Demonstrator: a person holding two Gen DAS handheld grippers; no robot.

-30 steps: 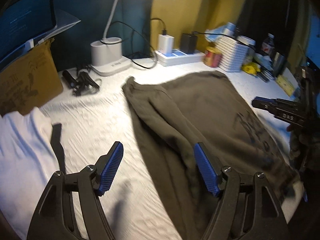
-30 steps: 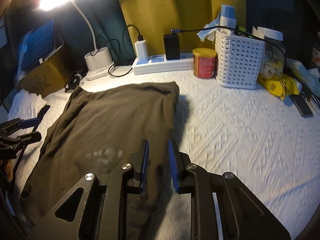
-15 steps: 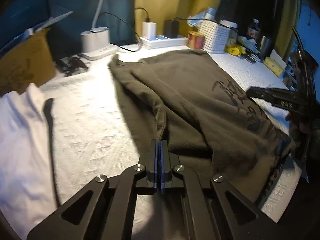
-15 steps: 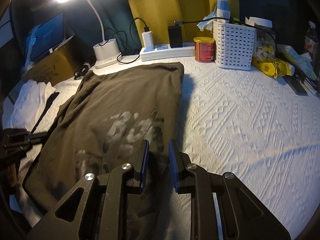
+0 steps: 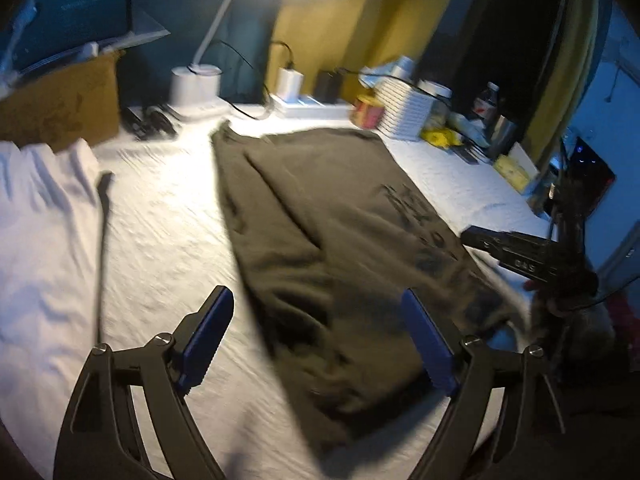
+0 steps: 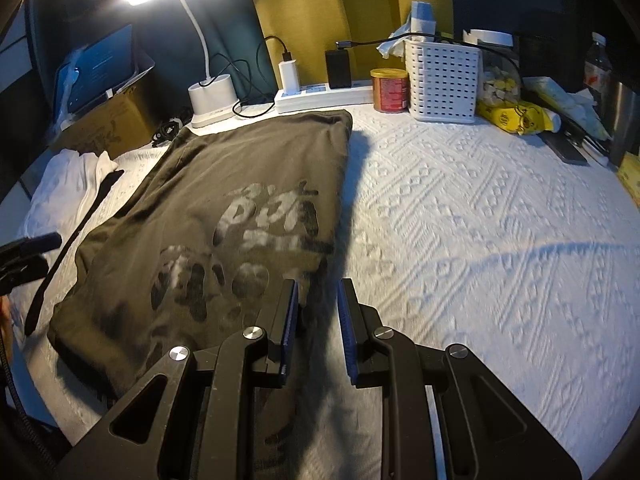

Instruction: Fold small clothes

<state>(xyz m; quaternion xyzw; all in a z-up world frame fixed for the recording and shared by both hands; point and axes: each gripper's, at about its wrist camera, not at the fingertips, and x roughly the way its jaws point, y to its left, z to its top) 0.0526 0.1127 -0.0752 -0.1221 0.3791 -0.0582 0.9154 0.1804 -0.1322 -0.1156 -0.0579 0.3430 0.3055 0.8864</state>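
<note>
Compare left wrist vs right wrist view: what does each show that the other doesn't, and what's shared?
Left wrist only: the left gripper up close, its jaws just opened wide, nothing between them, and the right gripper from the side.

Right wrist only: the right gripper up close, jaws narrowly apart with dark fabric between them, though a pinch is unclear, and a broad bare stretch of white bedspread.

Both: the dark shirt with its print, the white cloth, lamp base, power strip, red can, white basket, cardboard box.

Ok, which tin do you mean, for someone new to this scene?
Look along the back of the white bedspread, right of the power strip. The tin stands beside the white basket: small, round, red, with a gold lid.
</note>
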